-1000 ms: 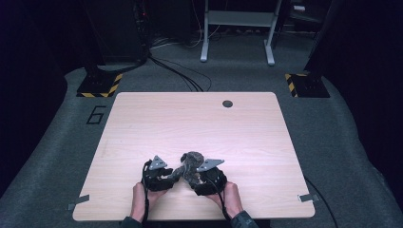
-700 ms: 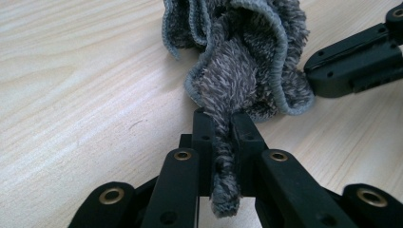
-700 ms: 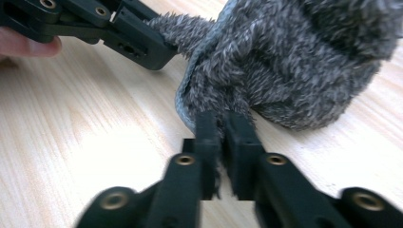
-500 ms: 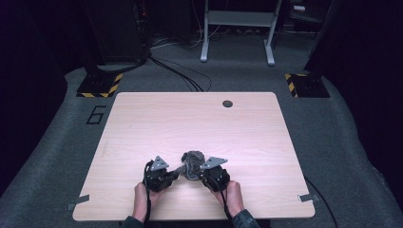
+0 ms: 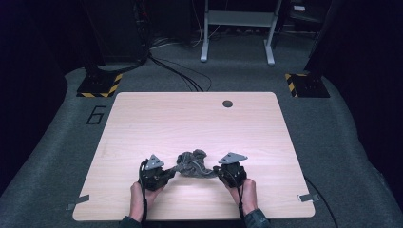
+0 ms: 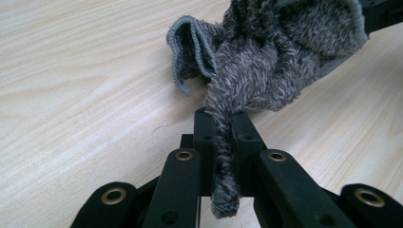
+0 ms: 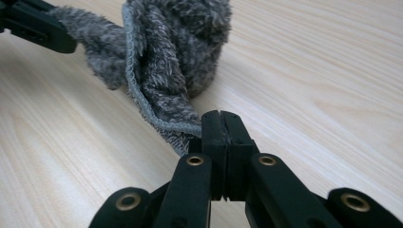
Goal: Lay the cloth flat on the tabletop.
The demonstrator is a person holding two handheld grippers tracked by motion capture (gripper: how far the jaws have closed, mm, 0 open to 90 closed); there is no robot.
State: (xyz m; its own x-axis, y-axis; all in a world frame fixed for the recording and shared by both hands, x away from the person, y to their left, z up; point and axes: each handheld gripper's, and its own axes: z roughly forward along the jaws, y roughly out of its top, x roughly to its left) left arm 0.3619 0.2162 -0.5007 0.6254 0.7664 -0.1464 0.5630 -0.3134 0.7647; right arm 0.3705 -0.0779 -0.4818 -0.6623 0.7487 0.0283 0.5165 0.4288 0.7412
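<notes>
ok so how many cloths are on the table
1: a grey fluffy cloth near the table's front edge, bunched between the left gripper and right gripper, both clamped on it.

One grey fuzzy cloth [image 5: 192, 164] is lying at lower centre of one bench [image 5: 142, 123] (light wood), with two claws, left claw [image 5: 171, 173] and right claw [image 5: 216, 171], flanking it.

The cloth [image 5: 192, 164] lies on the table [image 5: 199, 118] near its front edge, between the left gripper [image 5: 167, 175] and right gripper [image 5: 219, 172], touching both.
</notes>
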